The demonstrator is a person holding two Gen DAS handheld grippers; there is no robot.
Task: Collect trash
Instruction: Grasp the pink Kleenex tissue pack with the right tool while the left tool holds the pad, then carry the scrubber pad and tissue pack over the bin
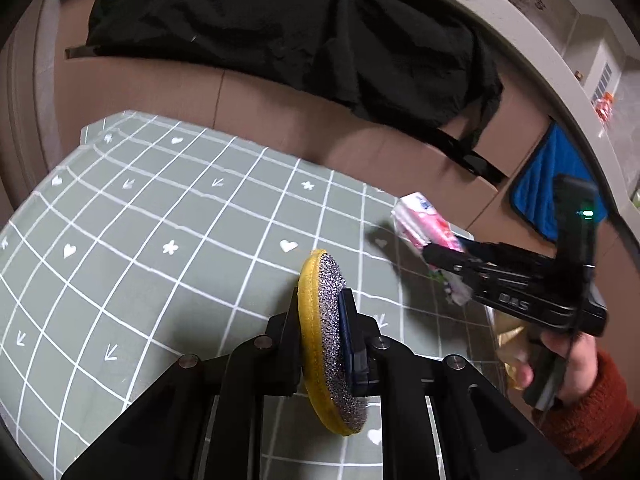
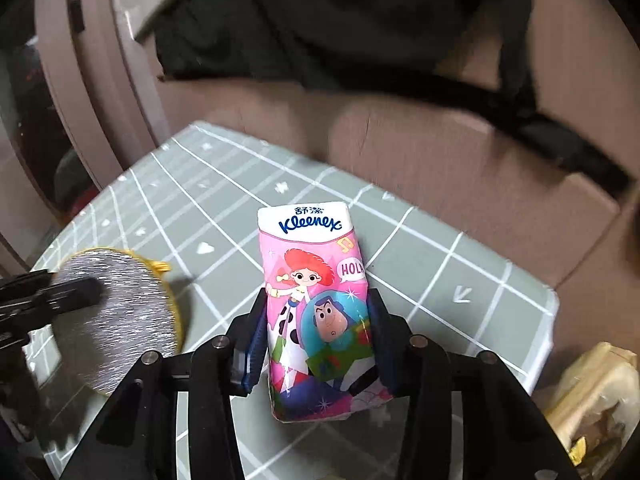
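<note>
My left gripper [image 1: 320, 316] is shut on a round scouring pad [image 1: 330, 340] with a yellow rim and silver mesh face, held on edge above the green checked table mat [image 1: 160, 220]. The pad also shows at the left of the right wrist view [image 2: 116, 320]. My right gripper [image 2: 316, 328] is shut on a pink Kleenex tissue pack [image 2: 316, 300] with cartoon figures, held above the mat [image 2: 460, 264]. The pack and right gripper show at the right of the left wrist view [image 1: 424, 224].
A black garment [image 1: 280, 32] lies over brown cardboard boxes [image 1: 280, 120] behind the table. A blue cloth [image 1: 540, 184] hangs at the far right. A yellowish crumpled bag [image 2: 596, 392] sits past the table's right edge.
</note>
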